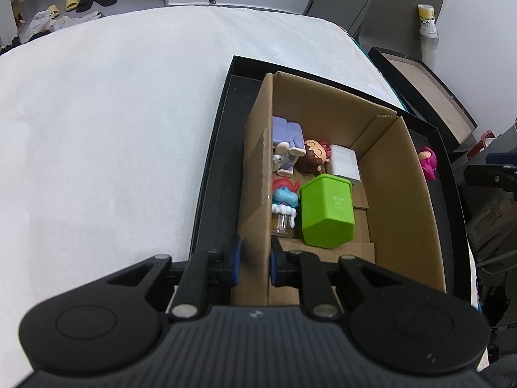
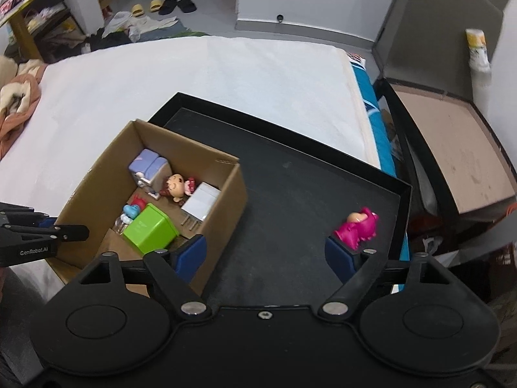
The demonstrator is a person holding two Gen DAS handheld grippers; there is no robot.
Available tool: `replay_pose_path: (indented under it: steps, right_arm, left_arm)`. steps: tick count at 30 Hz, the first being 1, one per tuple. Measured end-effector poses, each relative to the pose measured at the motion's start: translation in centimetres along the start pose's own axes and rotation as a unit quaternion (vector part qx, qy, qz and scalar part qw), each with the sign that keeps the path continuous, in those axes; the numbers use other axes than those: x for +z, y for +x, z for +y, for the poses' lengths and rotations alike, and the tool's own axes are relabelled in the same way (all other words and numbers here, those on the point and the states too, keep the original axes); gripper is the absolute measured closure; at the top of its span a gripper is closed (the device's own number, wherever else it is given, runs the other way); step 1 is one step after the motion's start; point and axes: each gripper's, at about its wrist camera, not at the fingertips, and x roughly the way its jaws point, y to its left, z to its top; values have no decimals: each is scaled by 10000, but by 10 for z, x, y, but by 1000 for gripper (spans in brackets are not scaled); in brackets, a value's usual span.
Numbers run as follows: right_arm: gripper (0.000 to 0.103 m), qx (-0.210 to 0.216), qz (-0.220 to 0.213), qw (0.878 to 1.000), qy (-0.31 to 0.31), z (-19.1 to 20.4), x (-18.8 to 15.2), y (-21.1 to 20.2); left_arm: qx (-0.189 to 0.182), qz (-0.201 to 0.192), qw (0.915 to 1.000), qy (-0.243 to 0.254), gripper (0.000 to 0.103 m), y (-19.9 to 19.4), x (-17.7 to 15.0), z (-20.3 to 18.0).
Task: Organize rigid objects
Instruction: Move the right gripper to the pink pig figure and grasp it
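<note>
Left wrist view
Left gripper [image 1: 255,260]: low centre of the frame, its two blue pads closed on the near part of the cardboard box's left wall, one pad on each side.
Cardboard box [image 1: 400,200]: open on top, in the right half of the frame, standing inside the black tray [image 1: 210,174].
Green container [image 1: 326,215]: lying on its side on the box floor, lower middle of the box.
Blue figure [image 1: 284,199]: just left of the green container, against the left wall (it has red hair).
Purple toy [image 1: 287,135]: further up, near the same wall.
Brown-haired doll [image 1: 313,156]: lying between the purple toy and the white block [image 1: 345,163].
Pink toy [image 1: 428,163]: right edge of the frame, outside the box, on the tray floor.
White cover [image 1: 113,113]: fills the left half of the frame, under the tray.

Right wrist view
Right gripper [image 2: 266,255]: low centre, fingers wide apart, nothing between them but the dark tray floor.
Pink toy [image 2: 357,226]: lower right, on the tray, just above the right blue pad [image 2: 339,257] (whether they touch I cannot tell).
Cardboard box [image 2: 226,213]: left of centre, in the tray's left part; the left pad overlaps its near corner in the picture.
Box contents: green container [image 2: 150,231], blue figure [image 2: 131,210], purple toy [image 2: 150,166], doll [image 2: 176,186], white block [image 2: 202,203].
Left gripper [image 2: 48,226]: at the left edge, at the box wall.
</note>
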Motion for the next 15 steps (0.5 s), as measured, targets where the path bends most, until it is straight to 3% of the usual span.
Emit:
replay_pose_path:
  steps: [8, 15]
  right_arm:
    - [16, 115, -205, 9972, 708, -35, -24, 2]
    - [16, -55, -523, 9896, 1341, -60, -44, 8]
  left_arm:
    - [39, 4, 10000, 50, 88, 0, 0, -1]
    - [96, 1, 9999, 119, 88, 0, 0, -4]
